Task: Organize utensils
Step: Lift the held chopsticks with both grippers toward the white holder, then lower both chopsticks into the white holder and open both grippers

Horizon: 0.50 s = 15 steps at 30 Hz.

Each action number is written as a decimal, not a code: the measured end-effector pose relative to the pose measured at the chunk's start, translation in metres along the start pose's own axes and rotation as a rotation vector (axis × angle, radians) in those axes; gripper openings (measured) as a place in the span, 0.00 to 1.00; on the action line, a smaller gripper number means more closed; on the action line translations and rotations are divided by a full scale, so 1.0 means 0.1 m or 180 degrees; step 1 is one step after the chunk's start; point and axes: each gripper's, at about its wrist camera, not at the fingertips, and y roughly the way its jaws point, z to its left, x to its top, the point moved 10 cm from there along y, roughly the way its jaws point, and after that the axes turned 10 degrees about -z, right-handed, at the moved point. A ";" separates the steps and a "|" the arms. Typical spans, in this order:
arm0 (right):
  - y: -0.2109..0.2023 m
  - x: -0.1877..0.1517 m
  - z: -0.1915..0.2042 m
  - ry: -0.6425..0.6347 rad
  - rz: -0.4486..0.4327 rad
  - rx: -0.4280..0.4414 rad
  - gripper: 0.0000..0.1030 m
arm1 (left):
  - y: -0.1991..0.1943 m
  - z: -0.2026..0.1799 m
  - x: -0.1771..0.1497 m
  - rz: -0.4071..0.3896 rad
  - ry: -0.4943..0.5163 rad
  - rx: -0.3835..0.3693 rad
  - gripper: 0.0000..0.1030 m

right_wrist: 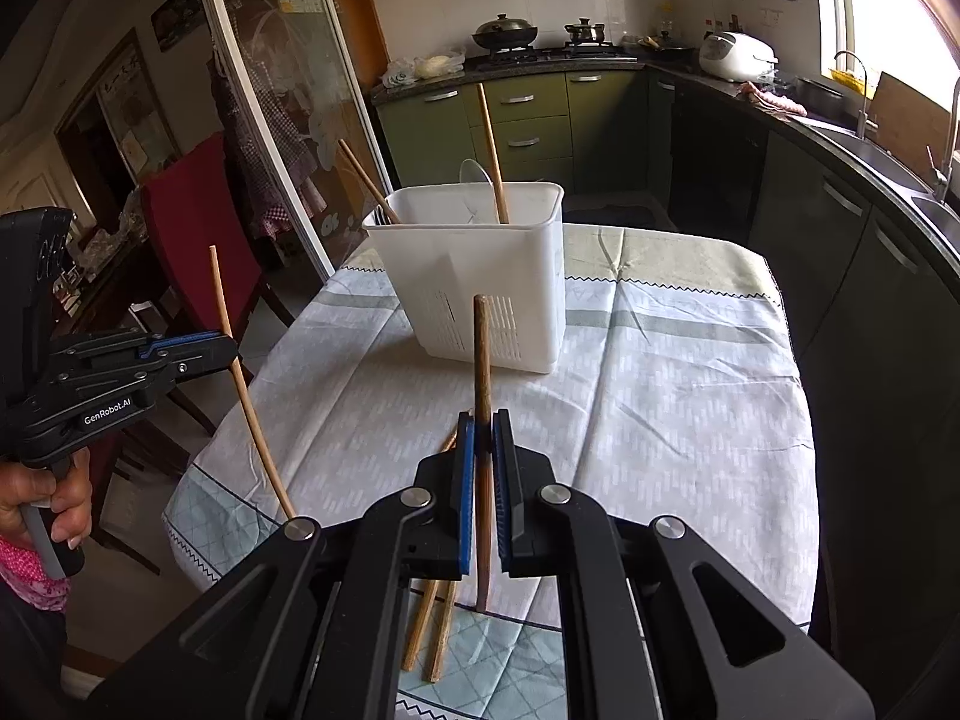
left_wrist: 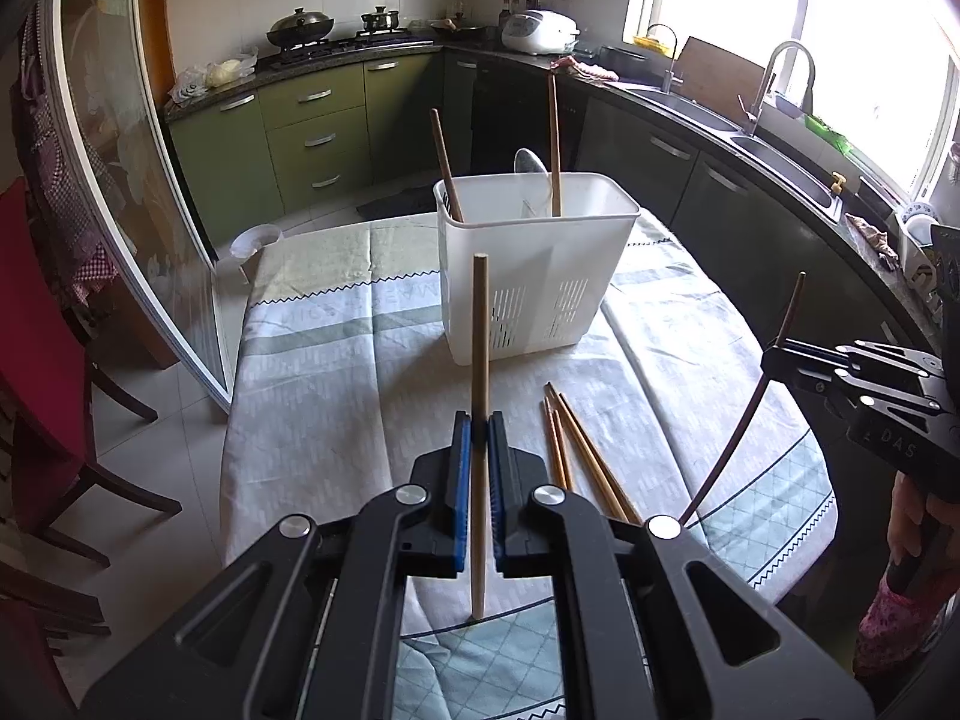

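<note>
Kitchen table [left_wrist: 336,372] — gripped chopsticks [left_wrist: 479,360] upright

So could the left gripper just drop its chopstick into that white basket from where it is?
Probably yes. The left gripper holds its chopstick upright, the white basket stands straight ahead, open-topped, and nothing lies between them.

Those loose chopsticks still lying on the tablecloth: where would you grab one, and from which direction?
Grip a loose chopstick near mid-length, coming from above with the jaws across its width. They lie flat on the tablecloth, bunched side by side, so only the top is exposed; the outermost is probably easiest.
</note>
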 end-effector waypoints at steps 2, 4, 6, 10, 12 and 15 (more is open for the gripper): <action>0.00 0.00 0.00 -0.0006 0.0000 -0.0001 0.07 | -0.02 0.00 0.02 -0.0021 -0.0001 -0.0009 0.06; 0.01 0.01 0.00 -0.0005 -0.0004 -0.0005 0.07 | -0.03 -0.01 0.04 -0.0038 0.0015 -0.0011 0.06; 0.00 0.03 0.00 -0.0012 -0.0010 -0.0004 0.07 | -0.03 -0.02 0.04 -0.0032 0.0022 -0.0020 0.06; -0.01 0.06 0.02 -0.0039 -0.0031 -0.0005 0.07 | -0.02 -0.04 0.06 -0.0037 0.0022 -0.0039 0.06; -0.03 0.08 0.03 -0.0054 -0.0043 -0.0009 0.07 | -0.01 -0.04 0.08 -0.0050 0.0020 -0.0046 0.06; -0.05 0.12 0.05 -0.0066 -0.0070 -0.0008 0.07 | -0.02 -0.06 0.11 -0.0073 0.0026 -0.0061 0.06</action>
